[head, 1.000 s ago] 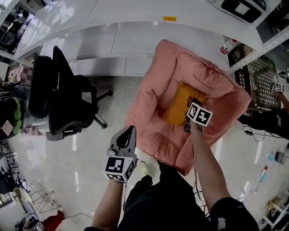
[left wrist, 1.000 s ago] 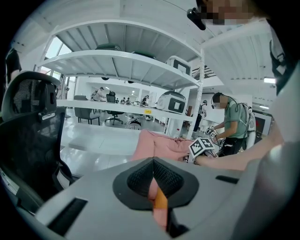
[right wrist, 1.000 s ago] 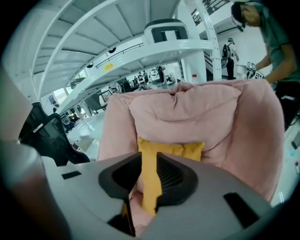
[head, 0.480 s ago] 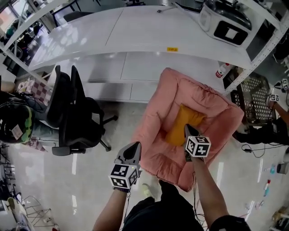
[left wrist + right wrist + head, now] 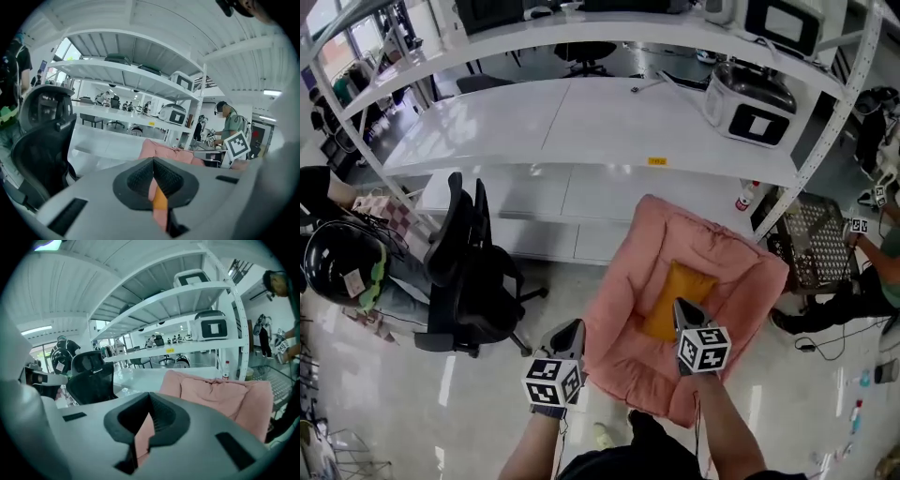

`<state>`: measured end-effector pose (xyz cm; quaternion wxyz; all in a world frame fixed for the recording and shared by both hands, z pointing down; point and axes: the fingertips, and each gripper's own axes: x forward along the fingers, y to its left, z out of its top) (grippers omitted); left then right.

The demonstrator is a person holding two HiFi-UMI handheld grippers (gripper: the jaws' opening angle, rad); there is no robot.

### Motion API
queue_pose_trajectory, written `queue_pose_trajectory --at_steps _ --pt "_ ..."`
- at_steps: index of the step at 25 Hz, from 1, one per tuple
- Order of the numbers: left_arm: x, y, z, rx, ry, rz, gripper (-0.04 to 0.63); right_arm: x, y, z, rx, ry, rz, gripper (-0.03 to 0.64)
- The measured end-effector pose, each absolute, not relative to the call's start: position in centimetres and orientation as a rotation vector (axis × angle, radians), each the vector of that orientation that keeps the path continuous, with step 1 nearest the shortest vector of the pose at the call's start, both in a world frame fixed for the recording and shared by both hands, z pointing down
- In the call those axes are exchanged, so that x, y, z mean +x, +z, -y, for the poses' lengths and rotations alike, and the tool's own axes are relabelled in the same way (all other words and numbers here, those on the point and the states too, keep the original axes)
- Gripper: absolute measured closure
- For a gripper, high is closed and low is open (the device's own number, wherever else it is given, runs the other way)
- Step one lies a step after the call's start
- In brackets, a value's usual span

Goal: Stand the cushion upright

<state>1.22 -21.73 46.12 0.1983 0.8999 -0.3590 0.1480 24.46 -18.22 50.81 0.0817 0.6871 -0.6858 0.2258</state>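
An orange cushion (image 5: 667,295) rests in the seat of a pink armchair (image 5: 712,244), toward the backrest; how steeply it stands I cannot tell from above. My right gripper (image 5: 680,305) hovers over the cushion's near right corner, shut, with nothing between its jaws. In the right gripper view the closed jaws (image 5: 150,397) point at the pink armchair (image 5: 220,390). To the left of the armchair's front edge, over the floor, my left gripper (image 5: 575,324) is shut and empty. In the left gripper view a sliver of the cushion (image 5: 159,204) shows below the closed jaws (image 5: 153,161).
A black office chair (image 5: 473,272) stands left of the armchair, a black helmet (image 5: 342,262) beyond it. A long white bench (image 5: 581,122) with shelves and appliances (image 5: 755,94) runs behind. At the right stand a bottle (image 5: 742,199), a wire basket (image 5: 816,244) and a person (image 5: 881,262).
My right gripper has lifted off the cushion and drawn back toward me. The left gripper has risen too. The head view has pulled up and back, showing more of the bench.
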Motion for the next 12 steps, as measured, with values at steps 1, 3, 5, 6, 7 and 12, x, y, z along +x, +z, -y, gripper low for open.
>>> queue_pose_trajectory --at_steps 1,3,5,6,7,12 --pt "0.7 45.3 21.6 2.528 0.404 1.01 0.589 23.8 49.9 17.8 2.047 0.648 2.059 0.612" --pt "-0.1 43.8 21.3 2.551 0.379 1.024 0.589 22.8 48.1 17.2 2.04 0.605 2.085 0.612" --pt "-0.9 42.3 21.1 2.572 0.352 1.042 0.589 21.8 46.4 16.6 2.039 0.571 2.116 0.612" --pt "-1.3 41.6 21.1 2.579 0.34 1.052 0.589 21.4 45.6 16.4 2.04 0.556 2.131 0.612" --pt "-1.8 40.9 21.0 2.584 0.328 1.065 0.589 21.0 44.8 16.1 2.042 0.543 2.147 0.612" --pt "-4.2 38.2 20.2 2.6 0.283 1.117 0.589 18.9 41.8 14.7 2.048 0.492 2.214 0.612"
